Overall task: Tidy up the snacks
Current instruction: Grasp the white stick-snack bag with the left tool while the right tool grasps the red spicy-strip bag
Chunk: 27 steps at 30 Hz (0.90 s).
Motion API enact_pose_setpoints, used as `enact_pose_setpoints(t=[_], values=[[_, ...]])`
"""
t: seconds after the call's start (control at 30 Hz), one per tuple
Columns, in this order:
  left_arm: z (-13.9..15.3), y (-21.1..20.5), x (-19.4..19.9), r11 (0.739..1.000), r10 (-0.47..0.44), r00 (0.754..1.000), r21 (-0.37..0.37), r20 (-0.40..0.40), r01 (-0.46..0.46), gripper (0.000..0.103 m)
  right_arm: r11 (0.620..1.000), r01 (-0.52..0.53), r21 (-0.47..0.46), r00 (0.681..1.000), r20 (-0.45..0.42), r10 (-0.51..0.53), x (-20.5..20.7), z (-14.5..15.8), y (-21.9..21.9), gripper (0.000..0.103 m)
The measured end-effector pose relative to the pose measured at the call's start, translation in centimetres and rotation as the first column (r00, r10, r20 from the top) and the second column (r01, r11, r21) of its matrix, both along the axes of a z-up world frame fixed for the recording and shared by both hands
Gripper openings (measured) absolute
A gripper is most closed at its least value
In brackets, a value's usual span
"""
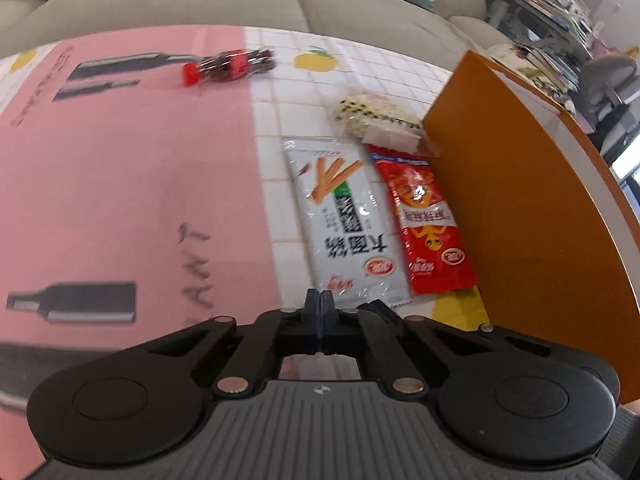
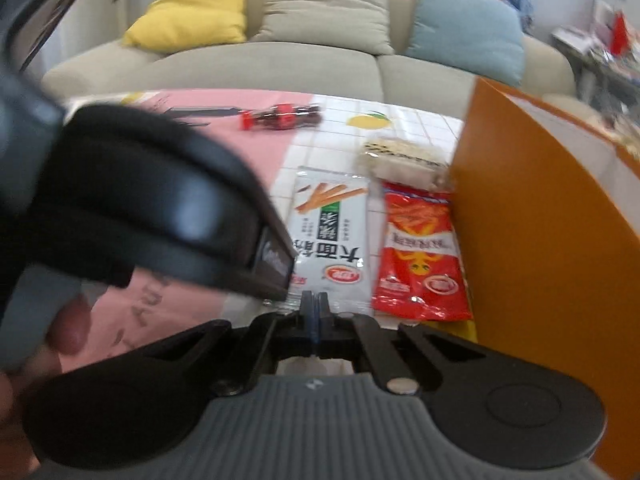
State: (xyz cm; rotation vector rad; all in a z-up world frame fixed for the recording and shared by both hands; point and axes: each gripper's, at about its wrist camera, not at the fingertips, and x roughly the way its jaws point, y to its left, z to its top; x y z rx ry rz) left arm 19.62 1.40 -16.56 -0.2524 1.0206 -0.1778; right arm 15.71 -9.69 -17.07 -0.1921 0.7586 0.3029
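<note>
left gripper (image 1: 320, 300) and right gripper (image 2: 314, 303): jaws together, empty | white snack packet (image 1: 346, 224) just ahead, flat on the table (image 1: 276, 128), red packet (image 1: 424, 220) beside orange box (image 1: 520, 208) | we should part jaws, pinch near edge.

White snack packet (image 1: 346, 224) lies flat beside red snack packet (image 1: 426, 220).

The white snack bag (image 1: 344, 220) and the red snack bag (image 1: 424, 220) are shiny, crinkly plastic. The small bottle (image 1: 230, 65) is clear plastic with a red cap. The pink sheet (image 1: 128, 168) looks flat and matt, like paper. The orange box (image 1: 532, 220) is smooth and dull. The sofa (image 2: 280, 68) is soft cloth.
</note>
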Motion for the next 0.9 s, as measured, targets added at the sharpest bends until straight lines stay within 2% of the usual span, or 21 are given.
enact_pose_setpoints(t=[0.1, 0.23, 0.27, 0.3, 0.4, 0.43, 0.5, 0.7, 0.83, 0.9], values=[[0.1, 0.8, -1.0, 1.000, 0.020, 1.000, 0.006, -0.001, -0.020, 0.000, 1.000, -0.001, -0.026, 1.000, 0.015, 0.002, -0.7, 0.4, 0.4, 0.000], [0.6, 2.0, -1.6, 0.997, 0.052, 0.999, -0.057, 0.015, -0.051, 0.001, 0.994, 0.056, -0.091, 0.992, 0.115, -0.045, -0.9, 1.0, 0.2, 0.003], [0.8, 2.0, -1.5, 0.997, 0.051, 0.998, -0.067, 0.026, -0.049, 0.004, 0.991, 0.087, -0.105, 0.988, 0.135, -0.072, -0.8, 1.0, 0.1, 0.013], [1.0, 1.9, -1.4, 0.996, 0.041, 0.998, -0.075, 0.040, -0.038, 0.008, 0.988, 0.111, -0.109, 0.986, 0.139, -0.096, -0.5, 0.9, -0.3, 0.030], [1.2, 1.1, -0.6, 0.997, 0.008, 0.998, -0.074, 0.061, -0.003, 0.023, 0.979, 0.186, -0.086, 0.976, 0.130, -0.174, 0.4, 0.9, -1.4, 0.042], [1.3, 0.8, -0.2, 0.997, 0.001, 0.998, -0.074, 0.066, 0.004, 0.025, 0.975, 0.209, -0.081, 0.972, 0.129, -0.198, 0.6, 0.9, -1.7, 0.041], [1.4, 0.5, 0.6, 0.997, -0.003, 0.997, -0.077, 0.073, 0.009, 0.027, 0.977, 0.211, -0.038, 0.972, 0.117, -0.205, 1.0, 1.0, -2.0, 0.050], [1.9, 1.0, 1.8, 0.999, 0.011, 0.997, -0.044, 0.078, -0.007, 0.040, 0.966, 0.257, -0.030, 0.957, 0.146, -0.251, 2.4, 0.6, -1.2, 0.048], [1.7, 1.4, 2.1, 0.998, 0.016, 0.997, -0.060, 0.075, -0.012, 0.043, 0.950, 0.309, -0.039, 0.945, 0.123, -0.302, 3.6, 0.2, -1.4, 0.045], [1.4, 1.2, 2.4, 0.997, 0.014, 0.998, -0.071, 0.064, -0.010, 0.052, 0.943, 0.331, -0.025, 0.941, 0.089, -0.328, 4.1, 0.1, -2.0, 0.046]])
